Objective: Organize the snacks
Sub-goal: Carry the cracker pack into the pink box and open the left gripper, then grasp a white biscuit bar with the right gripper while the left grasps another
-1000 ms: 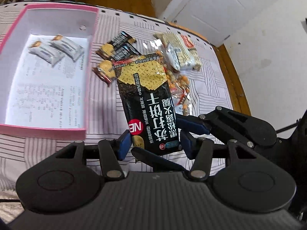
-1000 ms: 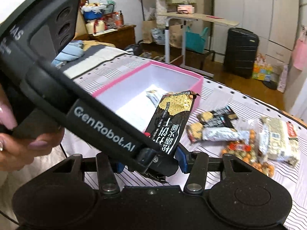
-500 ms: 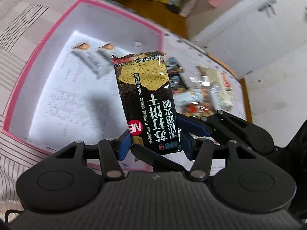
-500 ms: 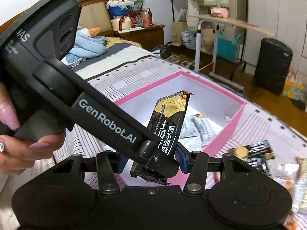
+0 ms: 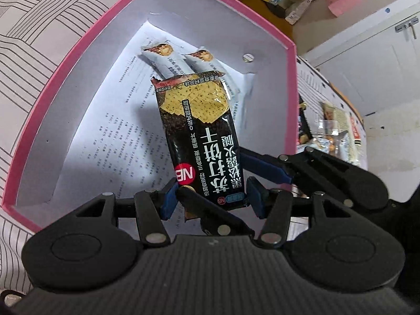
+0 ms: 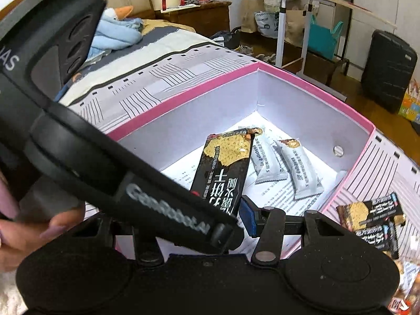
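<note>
Cracker pack [image 6: 223, 168] bottom hidden behind left gripper body; right gripper [image 6: 236, 218] left finger hidden too; loose snacks [image 6: 372, 218] cut off at edge.

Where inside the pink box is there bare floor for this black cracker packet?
Free: the paper-lined floor of the pink-rimmed box between its left wall and the held black cracker packet. Crowded: the far corner, where two white snack bars lie side by side.

Both wrist views look closely down into the pink box [image 5: 290, 84].

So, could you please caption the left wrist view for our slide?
Both tools grip a black cracker packet above the pink box holding two white snack bars.
</note>
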